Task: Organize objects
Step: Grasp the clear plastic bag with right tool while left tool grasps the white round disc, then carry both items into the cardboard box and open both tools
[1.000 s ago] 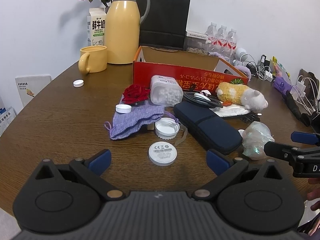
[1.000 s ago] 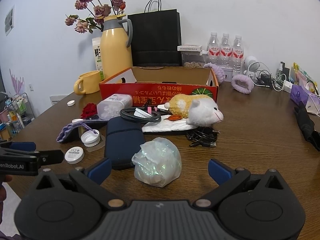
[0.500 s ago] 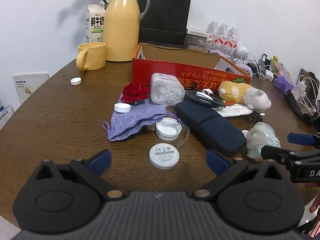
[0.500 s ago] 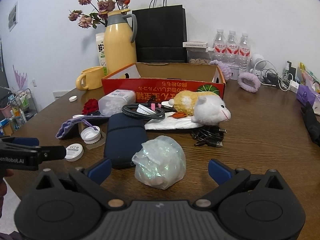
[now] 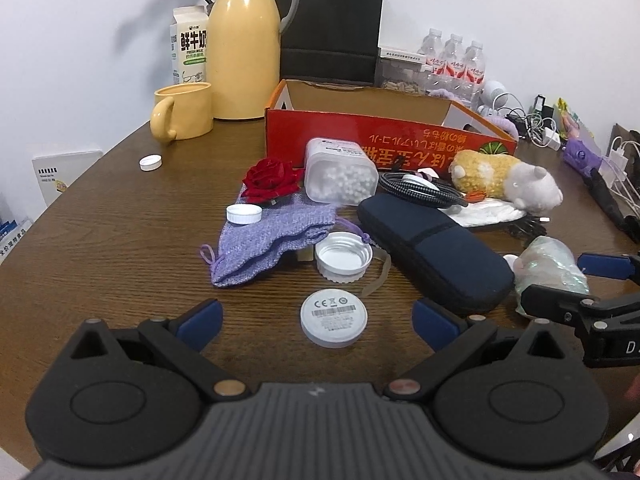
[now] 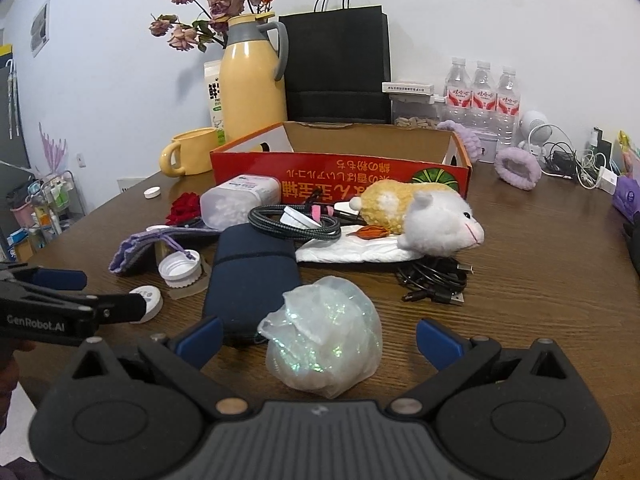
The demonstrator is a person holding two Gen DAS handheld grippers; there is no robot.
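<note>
On a round wooden table (image 5: 104,240) crowded with small items, two handheld grippers face the clutter, and nothing has yet been picked up.

Farthest left, a white bottle cap (image 5: 151,163) lies alone on bare wood. Next comes a purple knitted pouch (image 5: 268,240) with a red fabric rose (image 5: 272,179) at its far end and a second small white cap (image 5: 244,214) resting on it. Just right of the pouch sits an upturned white jar lid (image 5: 343,255). Nearer the camera, a flat white disc (image 5: 333,317) with a printed label lies between the spread fingers of the left gripper (image 5: 316,316), jaws wide and empty.

Further right, a dark blue zip case (image 6: 250,272) lies lengthwise. Beside it, a crumpled iridescent plastic bag (image 6: 324,344) sits between the released, empty jaws of the right gripper (image 6: 320,340). A plush hamster (image 6: 424,216) lies beyond, on white tissue.

Behind everything stands an open red cardboard box (image 6: 340,178), which looks empty and seems the likely destination.

The step in hand appears to be lining up first grasps. Next, each gripper likely needs to lower and close: gently on the soft bag, low and flat on the thin disc.
</note>
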